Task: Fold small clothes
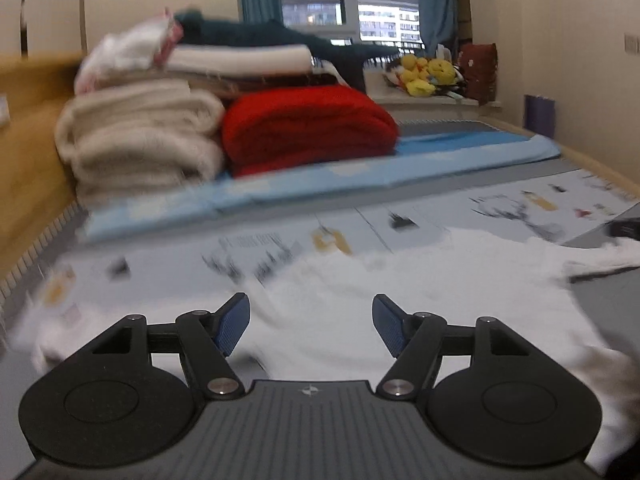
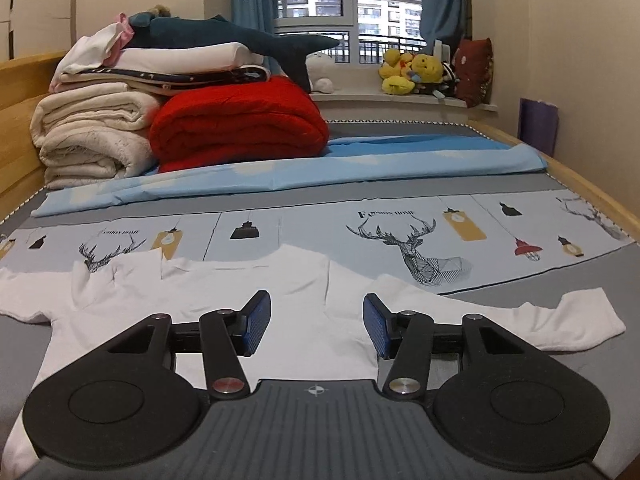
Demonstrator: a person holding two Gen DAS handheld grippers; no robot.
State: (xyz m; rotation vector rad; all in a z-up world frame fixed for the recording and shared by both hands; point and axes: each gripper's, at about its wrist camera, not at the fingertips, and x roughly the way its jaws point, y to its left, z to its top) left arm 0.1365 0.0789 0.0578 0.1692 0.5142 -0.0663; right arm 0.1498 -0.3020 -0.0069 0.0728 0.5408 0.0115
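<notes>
A small white T-shirt [image 2: 296, 300] lies spread flat on the bed, collar toward the far side, sleeves out to both sides. My right gripper [image 2: 316, 326] is open and empty, low over the shirt's middle. In the left wrist view the same shirt [image 1: 400, 292] lies under and ahead of my left gripper [image 1: 310, 326], which is open and empty. That view is blurred by motion.
The bed has a grey sheet with a deer-print panel [image 2: 408, 236] and a light blue sheet [image 2: 320, 176] behind. Folded cream blankets [image 2: 92, 136] and a red blanket [image 2: 240, 128] are stacked at the back left. Wooden bed rails [image 2: 592, 196] run along both sides.
</notes>
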